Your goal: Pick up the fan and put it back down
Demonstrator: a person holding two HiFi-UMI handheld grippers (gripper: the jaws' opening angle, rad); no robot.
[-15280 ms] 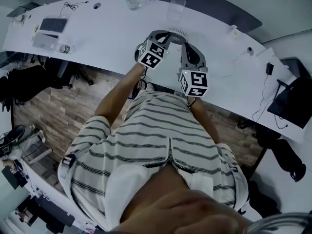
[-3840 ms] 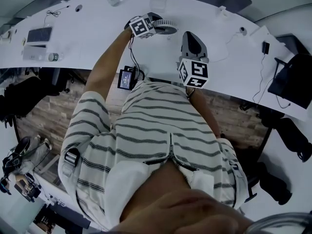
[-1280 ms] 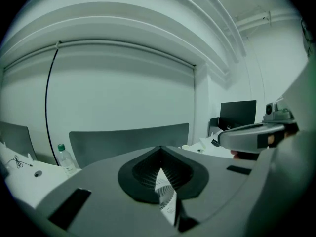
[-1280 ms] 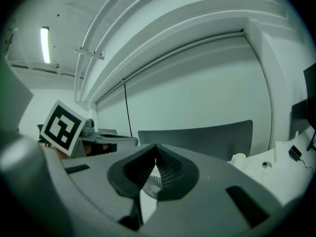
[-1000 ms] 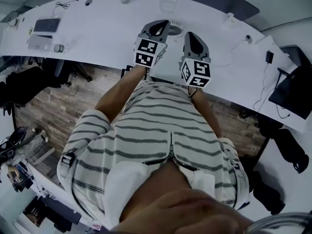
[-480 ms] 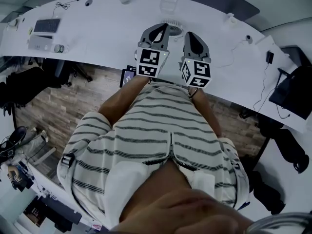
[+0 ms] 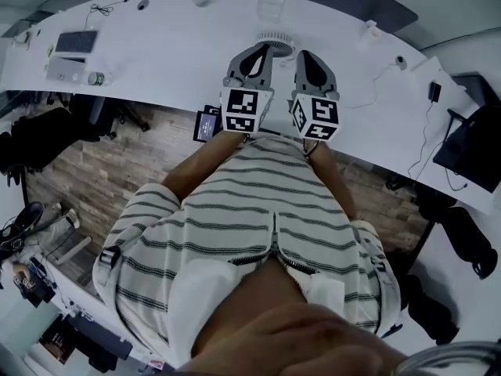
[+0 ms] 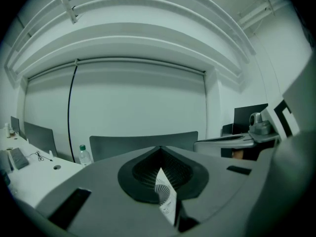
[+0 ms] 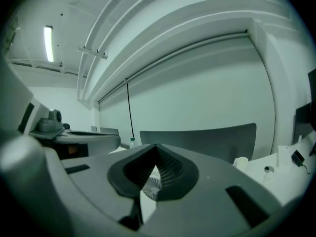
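Two grippers are side by side over the near edge of the white desk (image 7: 156,53). The left gripper (image 7: 258,49) has its fingers squeezed tight on nothing. The right gripper (image 7: 304,56) is the same. The little round fan (image 7: 275,37) sits on the desk, just past their tips.

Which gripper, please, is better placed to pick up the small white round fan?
Probably the left gripper: in the head view its tip lies nearer the small white round fan than the right gripper; both are shut.
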